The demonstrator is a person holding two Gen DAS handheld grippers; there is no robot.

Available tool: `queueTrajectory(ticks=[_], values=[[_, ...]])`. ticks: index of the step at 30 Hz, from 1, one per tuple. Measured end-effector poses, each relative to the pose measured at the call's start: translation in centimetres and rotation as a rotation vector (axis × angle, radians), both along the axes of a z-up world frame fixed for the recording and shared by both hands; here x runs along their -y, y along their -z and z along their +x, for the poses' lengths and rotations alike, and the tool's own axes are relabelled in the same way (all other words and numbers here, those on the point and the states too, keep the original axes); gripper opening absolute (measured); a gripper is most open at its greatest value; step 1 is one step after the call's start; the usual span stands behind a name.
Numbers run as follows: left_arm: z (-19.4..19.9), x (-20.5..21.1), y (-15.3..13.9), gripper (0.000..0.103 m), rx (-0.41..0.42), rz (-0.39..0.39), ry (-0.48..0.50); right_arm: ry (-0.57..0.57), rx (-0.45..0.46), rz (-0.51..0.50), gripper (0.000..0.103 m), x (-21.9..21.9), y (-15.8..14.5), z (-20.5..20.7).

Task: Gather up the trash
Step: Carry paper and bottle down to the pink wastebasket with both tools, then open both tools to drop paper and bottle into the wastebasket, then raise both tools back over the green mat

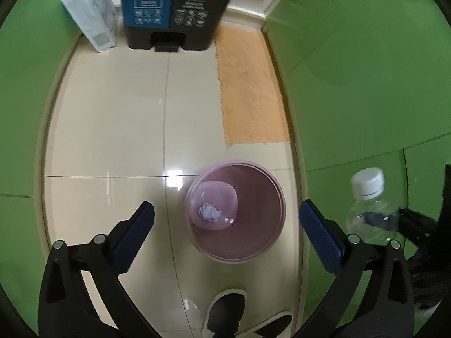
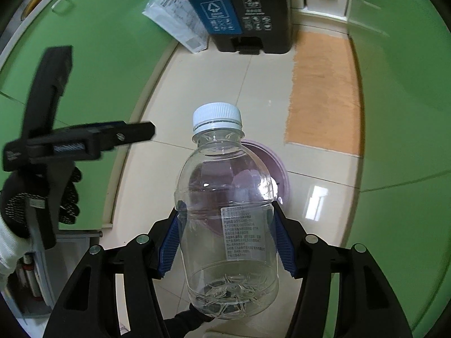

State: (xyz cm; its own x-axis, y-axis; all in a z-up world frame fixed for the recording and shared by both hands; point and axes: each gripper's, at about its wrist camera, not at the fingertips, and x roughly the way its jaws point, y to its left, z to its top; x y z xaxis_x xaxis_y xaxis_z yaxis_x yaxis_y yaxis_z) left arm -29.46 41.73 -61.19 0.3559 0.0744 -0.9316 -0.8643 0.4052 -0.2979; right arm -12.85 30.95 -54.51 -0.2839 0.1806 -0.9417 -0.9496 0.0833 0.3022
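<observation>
My right gripper (image 2: 225,225) is shut on a clear empty plastic bottle (image 2: 228,211) with a white cap, held upright above the floor. The bottle also shows at the right edge of the left wrist view (image 1: 369,205). A small pink waste bin (image 1: 235,212) stands on the floor below, with a crumpled tissue (image 1: 208,211) lying in its bottom. The bin shows partly behind the bottle in the right wrist view (image 2: 270,166). My left gripper (image 1: 225,225) is open and empty, hovering above the bin; it appears at the left of the right wrist view (image 2: 84,140).
A black and blue sorting bin with a pedal (image 1: 172,11) stands at the far end of the tiled floor, with a white paper bag (image 1: 90,14) to its left. An orange mat (image 1: 248,84) lies on the right. Green cabinet fronts (image 1: 366,70) line both sides. A shoe (image 1: 228,307) is below.
</observation>
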Motion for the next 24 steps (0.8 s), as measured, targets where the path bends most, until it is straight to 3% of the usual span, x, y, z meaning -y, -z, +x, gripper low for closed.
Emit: queueTrajectory(ticks=[3, 5, 10, 14, 18, 24], values=[[-1.1, -0.2, -0.5, 0.1, 0.002, 0.014, -0.014, -0.013, 0.008, 0.01, 0.065, -0.4, 0.4, -0.7], [-1.6, -0.2, -0.7, 0.1, 0.005, 0.014, -0.018, -0.005, 0.016, 0.033, 0.095, -0.4, 0.2, -0.8], [-2.1, 0.2, -1.6, 0.1, 0.011, 0.019, -0.028, 0.008, 0.031, 0.023, 0.096, -0.3, -0.3, -0.8], [-1.7, 1.6, -3.5, 0.1, 0.015, 0.022, -0.014, 0.017, 0.049, 0.034, 0.096, 0.5, -2.5, -0.7], [-1.2, 3.0, -6.4, 0.1, 0.023, 0.023, 0.001, 0.055, 0.066, 0.053, 0.096, 1.9, -6.4, 0.0], [-0.5, 5.9, -15.3, 0.1, 0.038, 0.051, 0.04, 0.139, 0.087, 0.118, 0.096, 4.3, -16.9, 1.4]])
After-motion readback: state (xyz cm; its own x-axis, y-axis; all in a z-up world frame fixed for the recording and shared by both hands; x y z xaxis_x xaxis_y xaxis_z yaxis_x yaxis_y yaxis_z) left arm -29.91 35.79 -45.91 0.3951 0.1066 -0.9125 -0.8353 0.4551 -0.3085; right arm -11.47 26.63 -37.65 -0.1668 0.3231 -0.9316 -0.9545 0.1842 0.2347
